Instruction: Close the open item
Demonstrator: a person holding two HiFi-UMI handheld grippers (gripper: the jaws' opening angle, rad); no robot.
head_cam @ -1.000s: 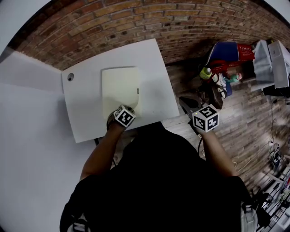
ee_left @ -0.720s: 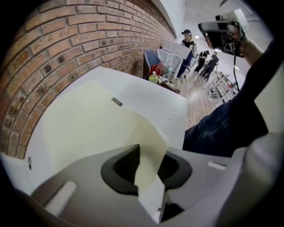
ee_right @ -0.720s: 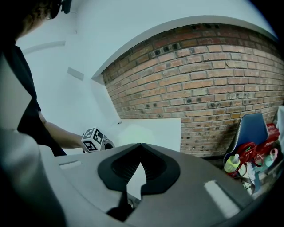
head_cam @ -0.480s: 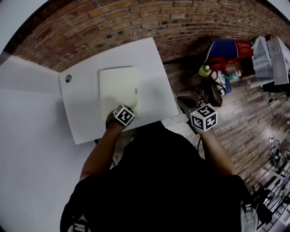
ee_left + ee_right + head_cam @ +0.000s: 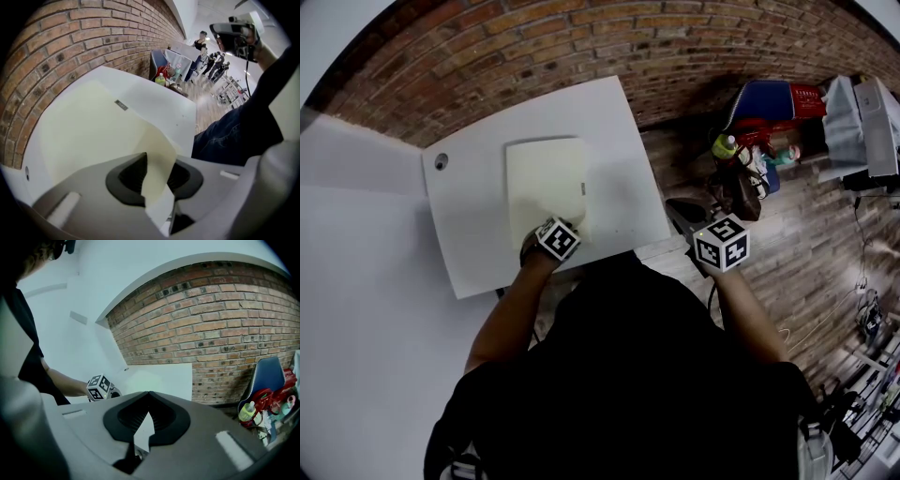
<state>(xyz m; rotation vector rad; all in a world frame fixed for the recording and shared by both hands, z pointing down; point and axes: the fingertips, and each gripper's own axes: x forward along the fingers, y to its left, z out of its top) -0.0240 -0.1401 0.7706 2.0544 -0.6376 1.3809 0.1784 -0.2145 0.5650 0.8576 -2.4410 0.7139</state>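
Note:
A pale yellow folder [image 5: 546,183] lies flat and closed on the white table [image 5: 619,131] by the brick wall. My left gripper [image 5: 553,230] is at the folder's near right corner, pointing steeply down. In the left gripper view that corner of the folder [image 5: 93,126] curls up between the jaws of the left gripper [image 5: 158,157]. The jaws have just been opening, and they stand apart around the thin sheet. My right gripper [image 5: 724,244] hangs off the table's right side over the floor. In the right gripper view the right gripper [image 5: 149,397] has its tips together and holds nothing.
The table has a small round hole [image 5: 441,161] near its far left corner. Right of the table, on the wooden floor, stands a blue and red seat [image 5: 769,108] with bags and a green bottle [image 5: 727,148]. People stand far off in the room [image 5: 206,58].

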